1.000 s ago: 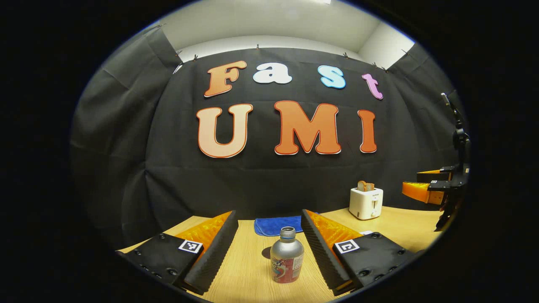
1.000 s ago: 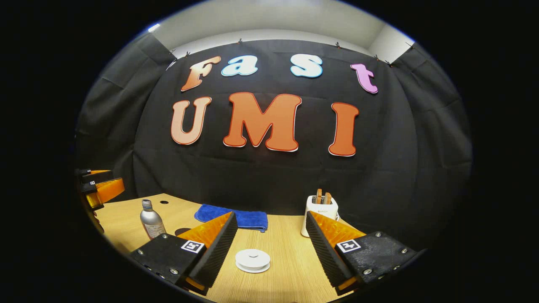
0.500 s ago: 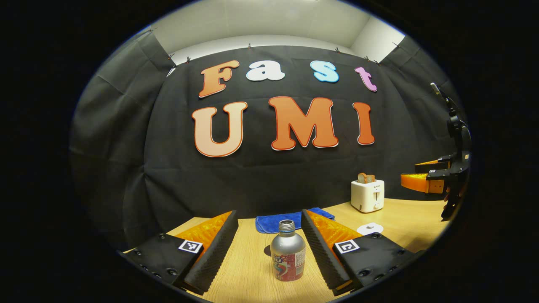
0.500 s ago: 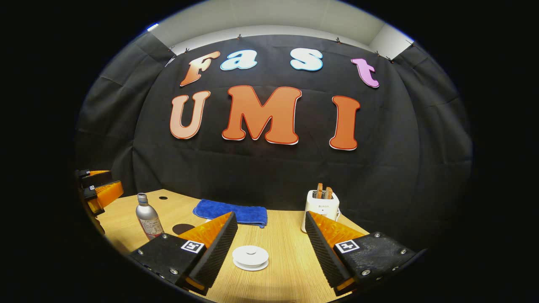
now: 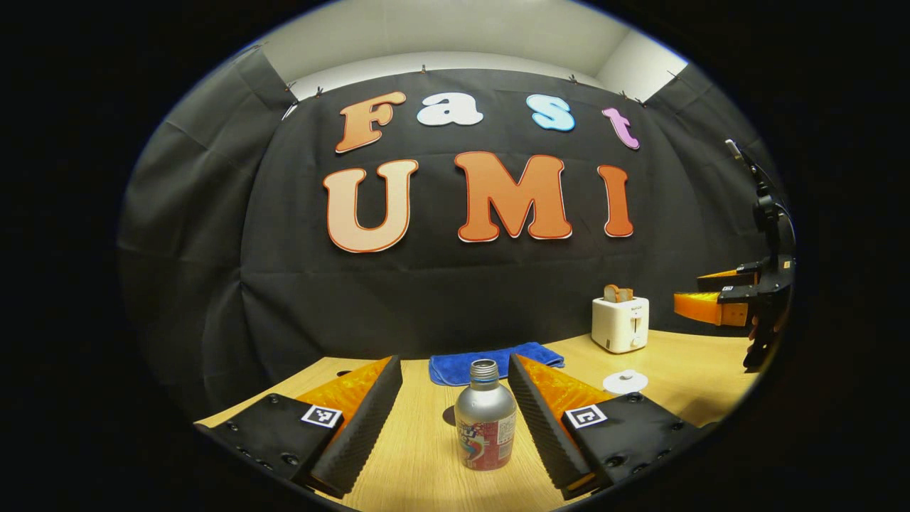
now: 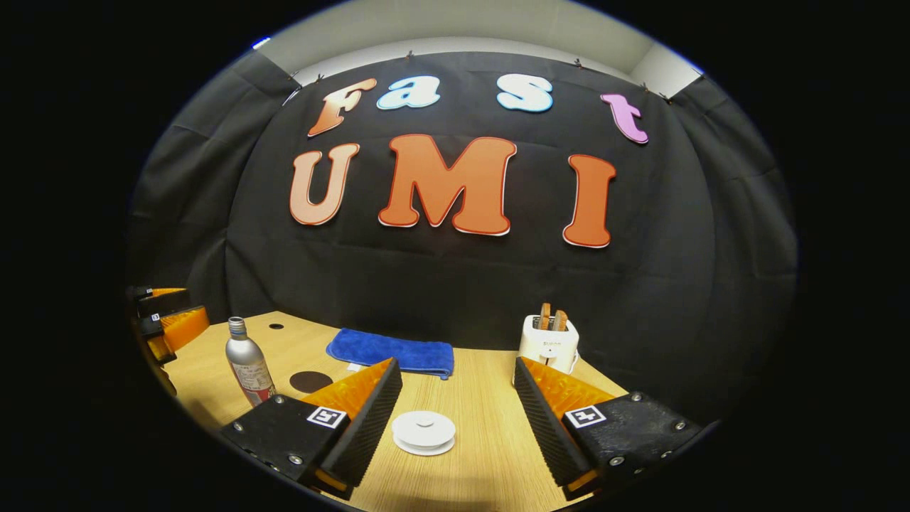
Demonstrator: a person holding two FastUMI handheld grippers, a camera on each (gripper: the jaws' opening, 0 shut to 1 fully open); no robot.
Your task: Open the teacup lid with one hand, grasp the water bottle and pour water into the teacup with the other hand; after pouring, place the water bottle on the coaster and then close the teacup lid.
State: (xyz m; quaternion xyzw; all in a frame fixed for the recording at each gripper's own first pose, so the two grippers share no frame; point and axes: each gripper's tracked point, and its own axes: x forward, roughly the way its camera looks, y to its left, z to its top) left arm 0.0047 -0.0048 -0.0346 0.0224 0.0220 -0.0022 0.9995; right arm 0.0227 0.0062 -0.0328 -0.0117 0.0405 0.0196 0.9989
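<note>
1. Wooden table (image 6: 490,419) backed by black cloth carries everything; the lid (image 6: 424,432) serves as landmark.
2. Nothing of the task looks done: the lid lies white and flat on the table, untouched, and whether a teacup sits beneath it I cannot tell.
3. Left gripper (image 5: 455,419), jaws wide, brackets the bottle (image 5: 485,425) without touching; grasp, pour, placing and closing remain.
4. Right gripper (image 6: 455,419), jaws wide, hovers just short of the lid.
5. Counts: one bottle, left of the lid; one dark coaster (image 6: 311,381) between them; one blue towel (image 6: 391,351) behind; one toaster (image 6: 548,343) behind-right; two grippers.
</note>
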